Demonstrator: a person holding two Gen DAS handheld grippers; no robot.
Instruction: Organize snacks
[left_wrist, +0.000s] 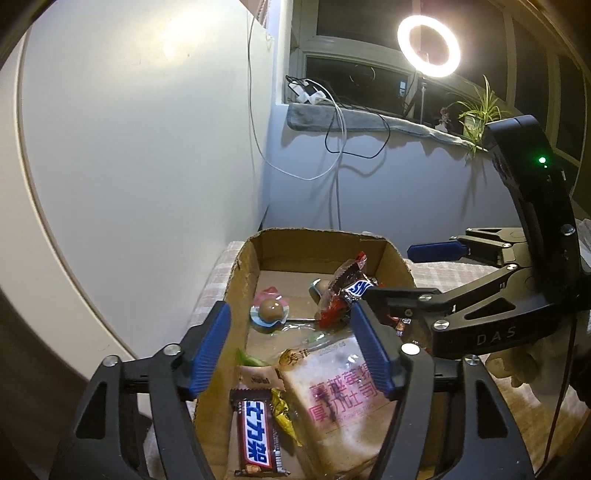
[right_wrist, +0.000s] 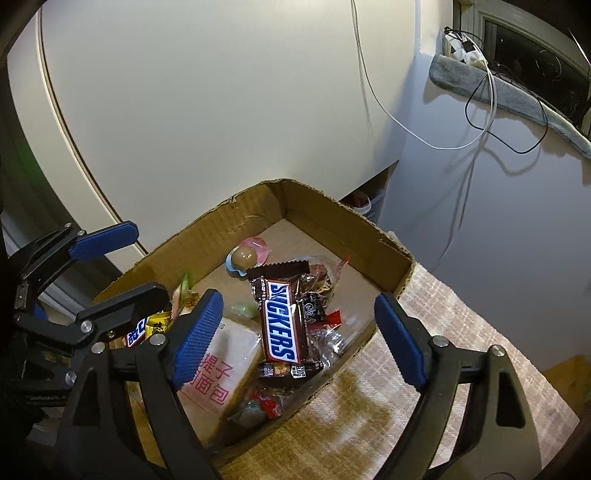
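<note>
An open cardboard box (left_wrist: 243, 266) (right_wrist: 332, 210) holds the snacks. In it lie a Snickers bar (right_wrist: 282, 325) (left_wrist: 356, 288), a bar with Chinese lettering (left_wrist: 255, 435), a pink-lettered bread pack (left_wrist: 340, 402) (right_wrist: 218, 373), a round lollipop (left_wrist: 271, 310) (right_wrist: 245, 256) and several small wrapped candies (right_wrist: 317, 310). My left gripper (left_wrist: 291, 350) is open and empty, hovering over the box's near end. My right gripper (right_wrist: 299, 336) is open and empty above the box's right side; it also shows in the left wrist view (left_wrist: 399, 273).
The box sits on a checked cloth (right_wrist: 424, 354). A white curved panel (left_wrist: 129, 147) and wall stand behind. A windowsill (left_wrist: 369, 122) carries cables, a ring light (left_wrist: 428, 46) and a potted plant (left_wrist: 476, 114).
</note>
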